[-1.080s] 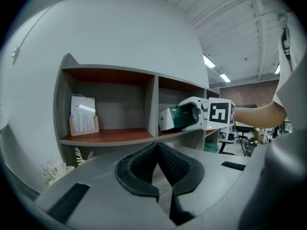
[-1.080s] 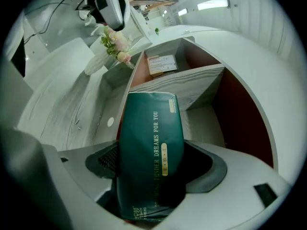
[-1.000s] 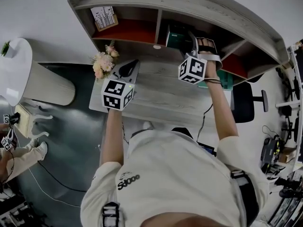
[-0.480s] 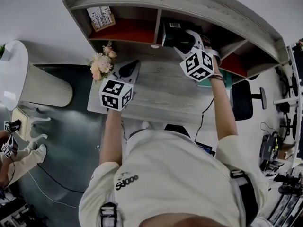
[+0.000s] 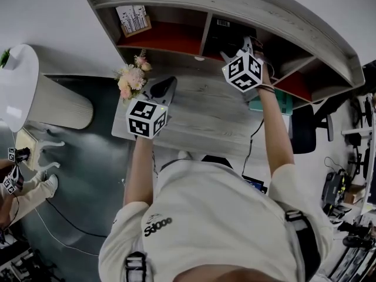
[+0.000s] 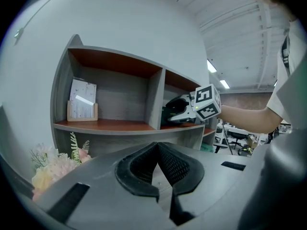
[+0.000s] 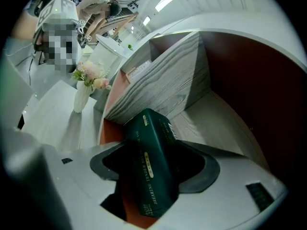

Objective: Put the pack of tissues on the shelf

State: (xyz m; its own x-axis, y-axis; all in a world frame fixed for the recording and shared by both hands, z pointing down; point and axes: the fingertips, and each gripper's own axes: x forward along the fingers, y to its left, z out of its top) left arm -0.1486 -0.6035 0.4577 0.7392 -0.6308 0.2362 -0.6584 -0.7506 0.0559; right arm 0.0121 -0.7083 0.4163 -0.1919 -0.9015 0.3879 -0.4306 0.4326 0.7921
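The pack of tissues [image 7: 151,171] is a dark green block with gold print. My right gripper [image 7: 156,152] is shut on it, one pad against each broad side. Gripper and pack reach into the middle compartment of the shelf [image 7: 216,109], with the pack's far end just over its floor, beside the grey divider. From the head view, the right gripper [image 5: 244,44] pushes the pack [image 5: 226,33] into that compartment. The left gripper view shows the same gripper [image 6: 189,110] at the shelf [image 6: 110,124]. My left gripper [image 6: 156,150] [image 5: 163,87] is shut and empty, low over the desk.
A vase of pink flowers [image 5: 130,81] stands on the desk [image 5: 200,116] at the left end. A card holder [image 5: 132,19] sits in the left compartment. A teal thing [image 5: 282,101] lies at the desk's right, by an office chair [image 5: 305,128]. Another person [image 5: 17,187] is at far left.
My right gripper has carried the pack up from over the desk and forward into the middle compartment. The left gripper has stayed where it was.
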